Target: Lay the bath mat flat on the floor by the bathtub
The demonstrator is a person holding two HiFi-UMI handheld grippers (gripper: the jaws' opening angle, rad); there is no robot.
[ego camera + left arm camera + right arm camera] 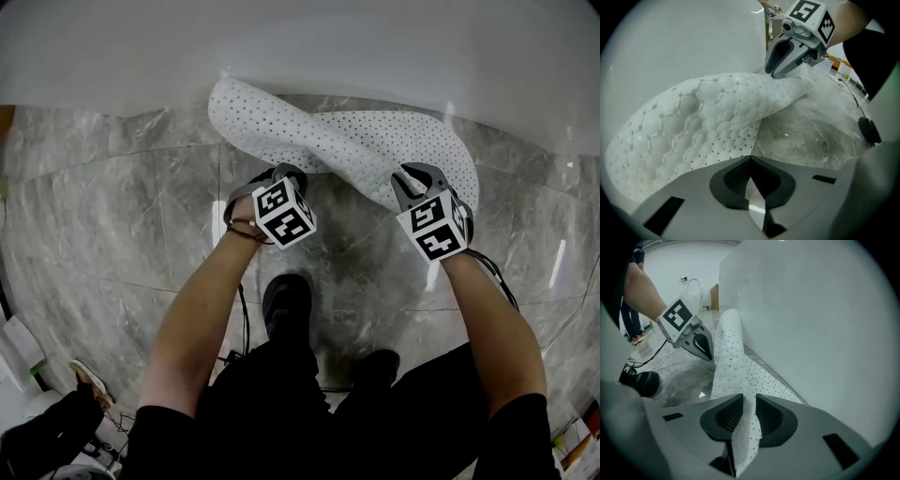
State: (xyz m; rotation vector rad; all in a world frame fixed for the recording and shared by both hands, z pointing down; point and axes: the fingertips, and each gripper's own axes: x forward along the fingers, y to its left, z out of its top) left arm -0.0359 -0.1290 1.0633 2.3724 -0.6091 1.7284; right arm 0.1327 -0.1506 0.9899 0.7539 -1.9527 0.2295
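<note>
Right gripper view | bath mat [736, 366] clamped between right gripper [748, 396] fingers [769, 420]

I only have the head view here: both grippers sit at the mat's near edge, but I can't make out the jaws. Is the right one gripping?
Observer: Yes, the right gripper pinches a fold of the bath mat between its pads.
Operator: And the left?
Observer: The left gripper has its jaws together on the mat's corner.
Operator: Is it lying flat there?
Observer: No, it arches up, with floor showing beneath the raised part.
</note>
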